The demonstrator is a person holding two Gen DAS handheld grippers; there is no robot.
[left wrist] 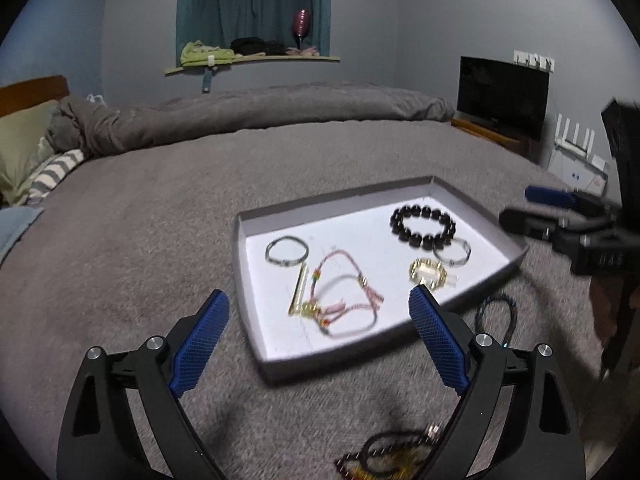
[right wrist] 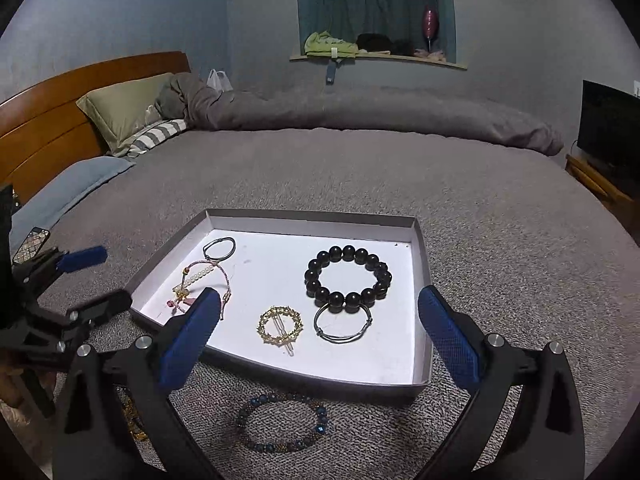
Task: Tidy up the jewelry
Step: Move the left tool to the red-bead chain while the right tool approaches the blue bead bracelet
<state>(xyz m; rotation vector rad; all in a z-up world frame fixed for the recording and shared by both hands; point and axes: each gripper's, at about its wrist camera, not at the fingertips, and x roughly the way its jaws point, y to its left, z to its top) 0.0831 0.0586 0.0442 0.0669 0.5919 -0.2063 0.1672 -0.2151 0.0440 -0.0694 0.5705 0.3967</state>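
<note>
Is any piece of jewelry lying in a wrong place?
Yes. The dark blue beaded bracelet lies on the grey bed cover, just outside the near wall of the shallow white-lined tray. A gold-and-dark beaded piece also lies outside it. Both tools are open and empty.

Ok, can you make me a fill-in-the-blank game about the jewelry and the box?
1. The black bead bracelet lies inside the ____.
2. The blue bead bracelet lies on the ____, outside the box.
3. The gold hair clip sits beside a ____ bangle.
4. Both the left gripper and right gripper are ____.

Answers: box; bed; silver; open
</note>
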